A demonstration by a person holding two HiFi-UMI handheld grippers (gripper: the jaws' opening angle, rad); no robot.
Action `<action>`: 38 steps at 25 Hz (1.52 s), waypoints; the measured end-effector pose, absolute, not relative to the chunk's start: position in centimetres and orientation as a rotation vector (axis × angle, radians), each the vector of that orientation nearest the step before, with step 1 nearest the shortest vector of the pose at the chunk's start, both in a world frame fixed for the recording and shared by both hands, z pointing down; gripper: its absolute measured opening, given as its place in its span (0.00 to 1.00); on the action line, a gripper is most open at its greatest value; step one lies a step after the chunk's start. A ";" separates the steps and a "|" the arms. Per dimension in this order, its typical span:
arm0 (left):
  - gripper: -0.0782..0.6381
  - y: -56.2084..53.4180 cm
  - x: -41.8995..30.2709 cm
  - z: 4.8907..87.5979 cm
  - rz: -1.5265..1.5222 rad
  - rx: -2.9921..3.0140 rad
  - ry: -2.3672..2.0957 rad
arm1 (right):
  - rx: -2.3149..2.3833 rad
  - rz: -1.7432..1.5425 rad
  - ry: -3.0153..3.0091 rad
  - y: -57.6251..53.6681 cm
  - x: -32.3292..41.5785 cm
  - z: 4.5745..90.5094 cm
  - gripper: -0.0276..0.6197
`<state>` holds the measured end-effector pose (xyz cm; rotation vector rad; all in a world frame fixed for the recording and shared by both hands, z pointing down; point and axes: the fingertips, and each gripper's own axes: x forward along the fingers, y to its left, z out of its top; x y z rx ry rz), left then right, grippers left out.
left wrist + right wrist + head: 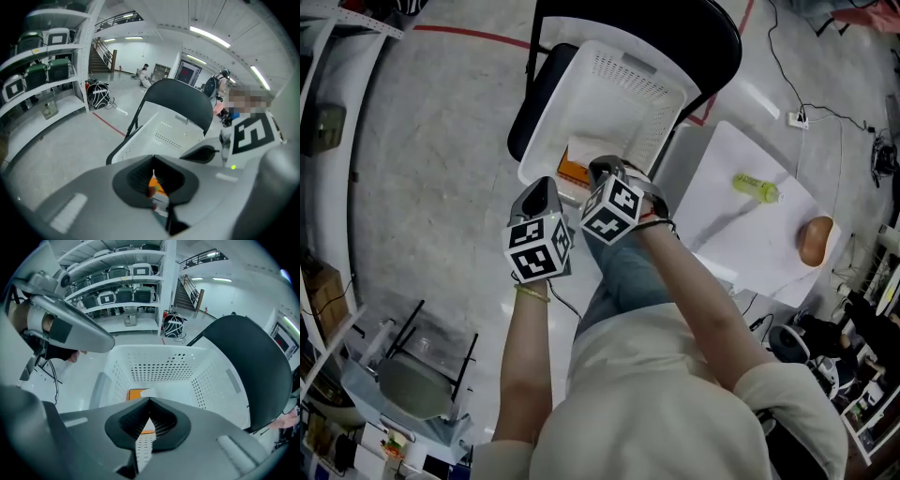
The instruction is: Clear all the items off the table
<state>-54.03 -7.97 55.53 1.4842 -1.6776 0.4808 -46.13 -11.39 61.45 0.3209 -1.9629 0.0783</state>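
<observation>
Fingers (123, 423) of the right gripper (150, 403) are pressed together with nothing between them; through the notch I see only the perforated floor of the white basket (159, 365). The left gripper (154, 165) is closed too. The orange I see in its gap I take to be the orange box (573, 172) lying in the basket beyond, not something held.

In the head view both grippers sit at centre frame, over the near rim of the basket, which rests on a black chair (675, 23) at the top.

Two things are left on the white worktop (741, 239) at the right. A yellow-green tube (757, 187) lies on its side toward the upper right. It looks light and smooth, and I expect it to roll, so I'd close across the middle of its body. A brown rounded item (815, 240), perhaps a bread roll, sits well apart from it. I can't tell how soft it is, so I'd take it gently across its widest part.

That brown item lies right at the worktop's right-hand edge, and a careless nudge could send it off. The worktop between the two is bare, giving open room to come in from the left. The chair's backrest stands behind the basket, so I'd bring things in over the near rim.
</observation>
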 end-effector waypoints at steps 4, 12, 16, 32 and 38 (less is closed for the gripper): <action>0.12 -6.9 -53.2 54.7 0.468 1.487 -1.687 | 0.340 0.066 -1.988 -10.8 -45.4 59.7 0.04; 0.12 -4.7 -51.2 53.1 0.430 1.487 -1.715 | 0.378 0.033 -2.030 -9.1 -43.1 56.1 0.04; 0.12 -3.7 -49.7 52.4 0.423 1.501 -1.720 | 0.389 0.014 -2.053 -7.9 -41.8 54.6 0.04; 0.12 0.2 -44.5 48.1 0.329 1.575 -1.737 | 0.409 -0.074 -2.157 -2.5 -38.0 49.1 0.04; 0.12 1.4 -42.3 46.4 0.313 1.590 -1.768 | 0.430 -0.076 -2.195 -0.7 -35.4 47.8 0.04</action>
